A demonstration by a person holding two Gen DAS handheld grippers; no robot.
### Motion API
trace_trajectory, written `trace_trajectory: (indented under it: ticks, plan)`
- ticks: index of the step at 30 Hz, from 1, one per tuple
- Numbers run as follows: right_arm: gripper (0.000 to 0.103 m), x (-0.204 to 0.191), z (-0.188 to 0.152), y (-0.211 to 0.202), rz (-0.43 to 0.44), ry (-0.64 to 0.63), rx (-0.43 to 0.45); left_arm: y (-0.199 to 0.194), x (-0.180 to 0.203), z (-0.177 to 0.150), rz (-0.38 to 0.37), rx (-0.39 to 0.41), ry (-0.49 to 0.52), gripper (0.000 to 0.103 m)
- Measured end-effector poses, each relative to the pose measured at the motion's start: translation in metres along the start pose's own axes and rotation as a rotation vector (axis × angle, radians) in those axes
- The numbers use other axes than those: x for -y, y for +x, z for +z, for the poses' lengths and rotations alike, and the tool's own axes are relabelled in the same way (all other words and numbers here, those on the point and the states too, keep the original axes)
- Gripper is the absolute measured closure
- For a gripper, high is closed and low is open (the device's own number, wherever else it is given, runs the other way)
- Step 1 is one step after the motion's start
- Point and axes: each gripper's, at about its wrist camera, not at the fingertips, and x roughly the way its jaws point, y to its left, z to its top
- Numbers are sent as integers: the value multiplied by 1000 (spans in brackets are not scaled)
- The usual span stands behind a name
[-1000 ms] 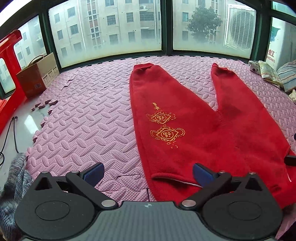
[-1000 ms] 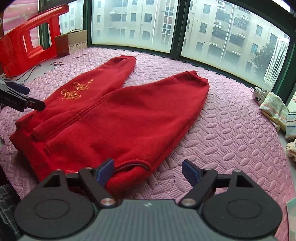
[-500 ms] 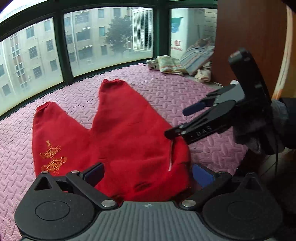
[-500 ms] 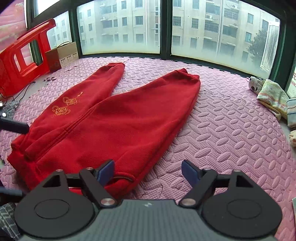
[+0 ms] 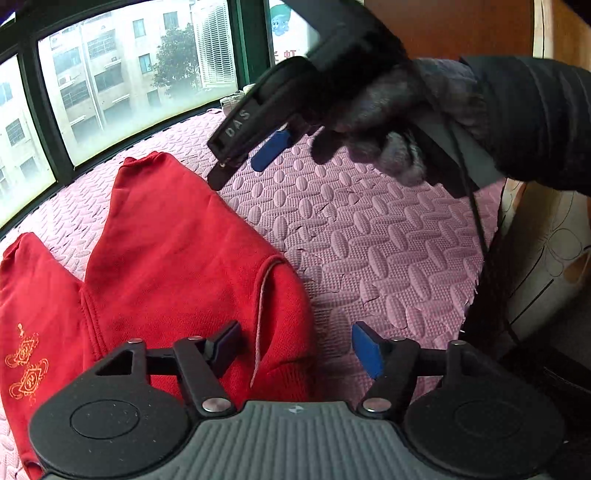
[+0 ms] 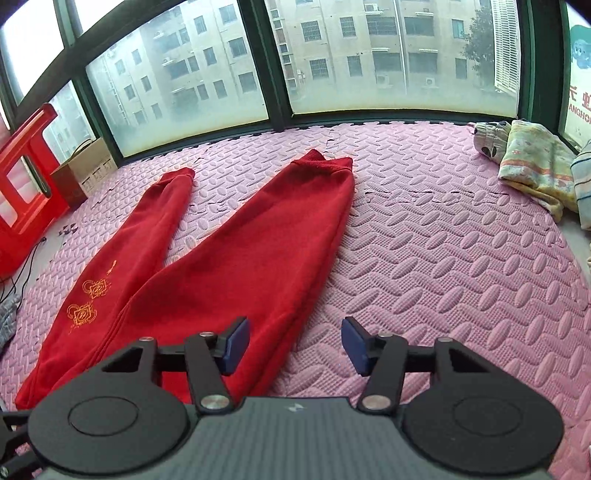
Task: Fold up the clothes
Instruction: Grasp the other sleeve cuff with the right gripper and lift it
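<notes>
Red fleece trousers [image 6: 236,266] with gold embroidery on one leg lie flat on the pink foam mat [image 6: 443,258], legs spread toward the window. My left gripper [image 5: 295,345] is open and empty, low over the waistband's right corner [image 5: 273,302]. My right gripper [image 6: 293,343] is open and empty, above the right edge of the trousers near the waist. In the left wrist view the right gripper [image 5: 243,158] hangs above the mat, held by a gloved hand [image 5: 388,122].
Folded cloths [image 6: 528,166] lie at the mat's far right. A red plastic stool [image 6: 22,192] and a cardboard box [image 6: 81,173] stand at the far left by the windows. A grey garment [image 6: 7,321] lies at the left edge. A wooden wall [image 5: 461,29] rises on the right.
My left gripper has swung right, from the trousers' left side to the waistband's right corner. My right gripper has risen and moved back, its view now higher over the trousers.
</notes>
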Motion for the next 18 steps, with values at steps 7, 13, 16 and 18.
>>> trace_trajectory:
  ticks: [7, 13, 16, 18]
  plan:
    - [61, 21, 53, 56, -33, 92, -6, -12, -43, 4, -103, 25, -179, 78]
    - [66, 34, 89, 108, -76, 153, -9, -33, -83, 4, -213, 94, -348, 85]
    - [67, 38, 101, 130, -102, 170, -12, -42, -97, 4, -234, 129, -386, 89]
    - [68, 40, 103, 136, -111, 168, -14, -46, -100, 4, -265, 143, -382, 88]
